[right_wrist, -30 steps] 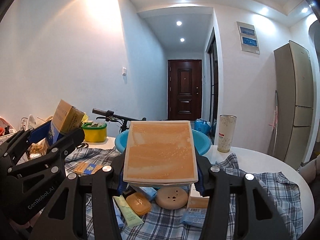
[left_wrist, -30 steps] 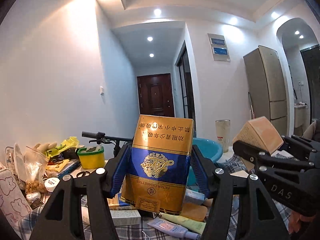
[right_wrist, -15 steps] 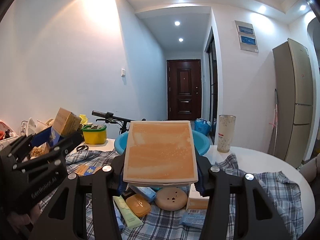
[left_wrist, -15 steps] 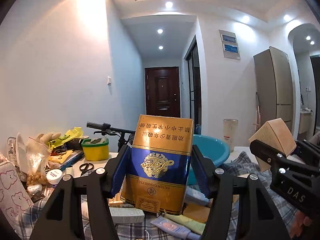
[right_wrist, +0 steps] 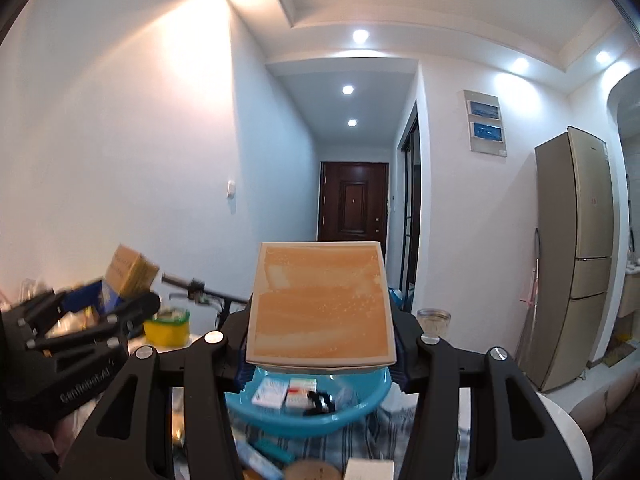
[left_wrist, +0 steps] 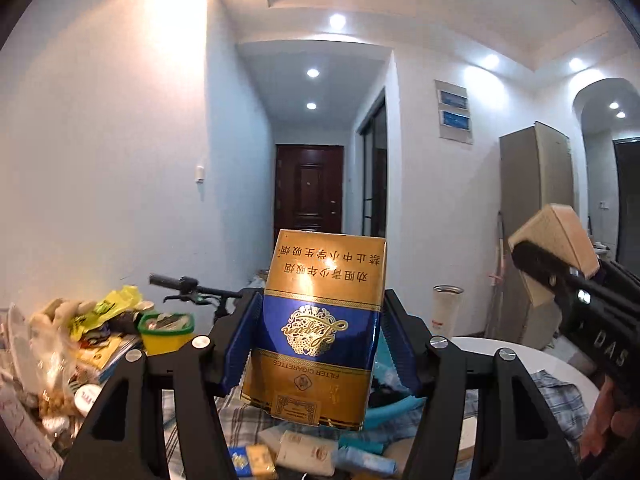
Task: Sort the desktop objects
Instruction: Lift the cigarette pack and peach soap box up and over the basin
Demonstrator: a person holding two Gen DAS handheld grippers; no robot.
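A round white table (right_wrist: 568,436) is shown, partly covered by a plaid cloth (right_wrist: 360,440). On the cloth a blue basin (right_wrist: 304,412) is set at the 12 o'clock side; small boxes and tubes (left_wrist: 304,450) are scattered at 6 o'clock. A yellow tub with a green rim (left_wrist: 168,332) and piled packets (left_wrist: 80,344) are placed at 9 o'clock.

Background: dark wooden door (right_wrist: 354,207) at hallway end; tall beige refrigerator (right_wrist: 576,252) right; bicycle handlebar (left_wrist: 188,285) left.
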